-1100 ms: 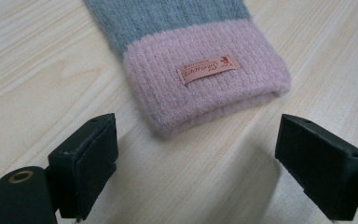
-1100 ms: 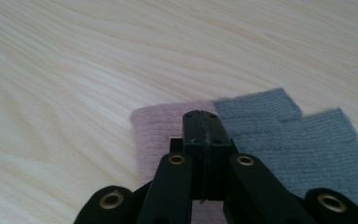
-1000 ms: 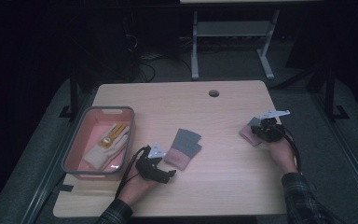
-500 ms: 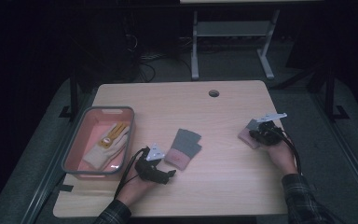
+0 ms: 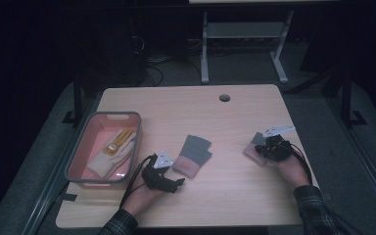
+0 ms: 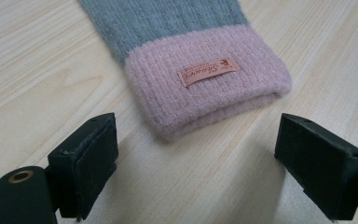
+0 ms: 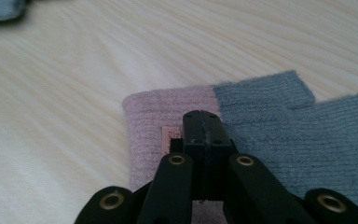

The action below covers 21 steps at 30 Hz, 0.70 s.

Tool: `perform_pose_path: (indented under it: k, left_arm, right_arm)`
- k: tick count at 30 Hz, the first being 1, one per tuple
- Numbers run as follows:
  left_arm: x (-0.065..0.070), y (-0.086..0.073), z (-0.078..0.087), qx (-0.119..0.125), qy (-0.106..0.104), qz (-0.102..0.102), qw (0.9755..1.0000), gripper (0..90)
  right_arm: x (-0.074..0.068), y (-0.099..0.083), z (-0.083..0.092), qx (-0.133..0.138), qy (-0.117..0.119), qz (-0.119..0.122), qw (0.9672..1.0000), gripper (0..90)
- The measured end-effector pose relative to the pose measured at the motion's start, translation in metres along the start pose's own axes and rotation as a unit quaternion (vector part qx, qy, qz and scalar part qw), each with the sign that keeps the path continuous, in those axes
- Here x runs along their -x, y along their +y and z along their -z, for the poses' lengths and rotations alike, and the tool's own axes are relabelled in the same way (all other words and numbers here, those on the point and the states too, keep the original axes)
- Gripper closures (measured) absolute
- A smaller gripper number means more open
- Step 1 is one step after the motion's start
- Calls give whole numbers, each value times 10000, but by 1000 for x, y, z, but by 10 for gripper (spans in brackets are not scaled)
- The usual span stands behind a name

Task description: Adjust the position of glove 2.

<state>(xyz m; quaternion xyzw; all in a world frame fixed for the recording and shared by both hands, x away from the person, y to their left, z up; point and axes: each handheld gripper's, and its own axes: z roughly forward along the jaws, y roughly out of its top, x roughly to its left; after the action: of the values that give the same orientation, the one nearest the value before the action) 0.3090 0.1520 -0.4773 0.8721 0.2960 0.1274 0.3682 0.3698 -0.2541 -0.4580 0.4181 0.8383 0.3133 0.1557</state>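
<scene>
Two grey-and-pink gloves on the table
Left gripper (image 6: 196, 158) jaws gape wide before one glove's (image 6: 205, 79) pink cuff; right gripper (image 7: 201, 122) (jaws closed together) sits over the other glove (image 7: 279, 126)

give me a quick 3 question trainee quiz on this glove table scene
1. True or false: the left gripper has its jaws closed on the grey knitted glove with the pink cuff.
2. Which colour is the cuff part under the shut right gripper on the other grey and pink knitted glove?
3. Multiple choice: the cream and yellow glove lies (a) on the bare wooden table, (b) in the pink plastic bin with the grey rim, (c) under a hand.

Key: 1 false, the jaws stand open short of the cuff. 2 pink. 3 b.
</scene>
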Motion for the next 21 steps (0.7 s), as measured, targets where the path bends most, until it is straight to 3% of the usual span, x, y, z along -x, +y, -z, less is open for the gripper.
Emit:
perform_pose_path:
  k: [12,21]
  left_arm:
    - [0,0,0,6,-15,-7,10000,123]
    - [0,0,0,6,-14,-6,10000,123]
  right_arm:
    - [-38,4,-2,-37,441,403,9982,900]
    - [-61,13,-8,-86,753,569,9955,900]
